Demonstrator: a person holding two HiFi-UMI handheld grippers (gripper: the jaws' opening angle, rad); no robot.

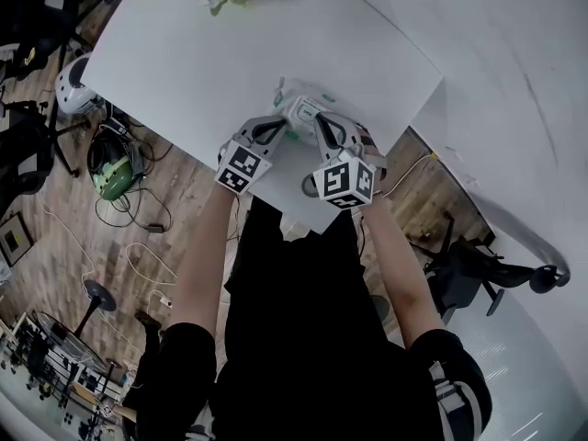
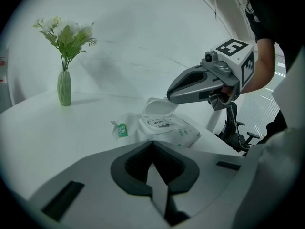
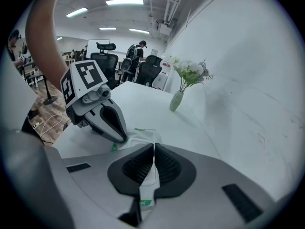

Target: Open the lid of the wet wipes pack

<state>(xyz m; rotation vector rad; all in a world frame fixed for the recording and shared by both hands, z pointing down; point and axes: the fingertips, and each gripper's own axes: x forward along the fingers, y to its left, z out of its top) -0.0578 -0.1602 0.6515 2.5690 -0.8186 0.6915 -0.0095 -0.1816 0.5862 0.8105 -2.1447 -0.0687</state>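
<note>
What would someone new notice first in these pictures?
The pack lies near the table's front edge, its lid flipped up. The right gripper is shut on the pack, and the left gripper, jaws together, sits at its other side. A flower vase stands farther back on the table.

Bright, even light from ceiling strip lights (image 3: 124, 2) washes the white worktop (image 1: 230, 53), and the wet wipes pack (image 2: 167, 128) barely contrasts with it. The vase (image 2: 64, 88) casts a soft shadow to its right. Both gripper views bow and darken at the rims. The left gripper (image 2: 152, 142), close to the lens, looks soft.
</note>
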